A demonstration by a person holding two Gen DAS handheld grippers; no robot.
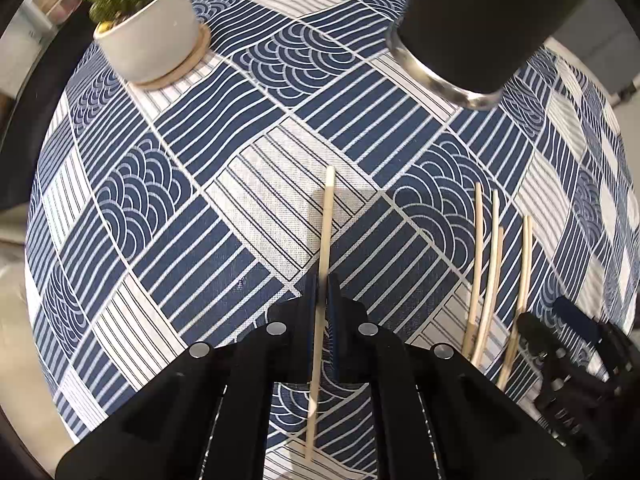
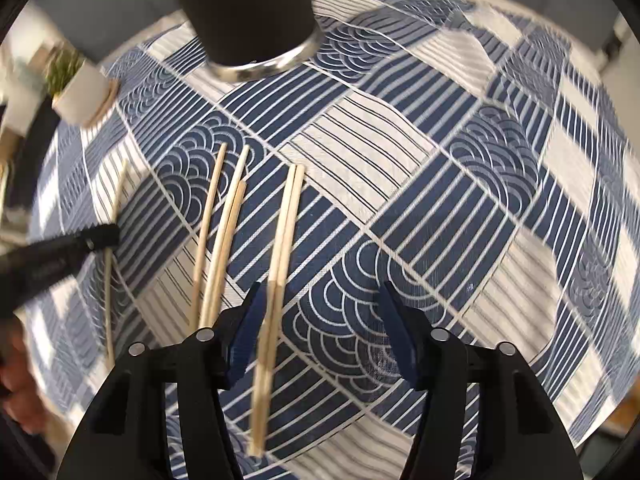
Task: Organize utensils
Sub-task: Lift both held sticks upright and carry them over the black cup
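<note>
My left gripper (image 1: 322, 292) points down at the table and is shut on a single pale wooden chopstick (image 1: 327, 220), which runs lengthwise between its blue pads. The same gripper (image 2: 100, 238) shows at the left of the right wrist view, clamped on that chopstick (image 2: 116, 200). My right gripper (image 2: 322, 320) stands partly open over a pair of chopsticks (image 2: 286, 232). The pair lies between the fingers, close to the left pad (image 2: 248, 332), and the right pad is well clear of it. Three more chopsticks (image 2: 218, 232) lie just left of that gripper.
A black tumbler with a metal base (image 2: 248, 8) stands at the far side of the blue-and-white patterned tablecloth (image 2: 440, 200). A small plant in a white pot (image 1: 148, 28) sits at the far left. A hand (image 2: 20, 392) shows at the lower left.
</note>
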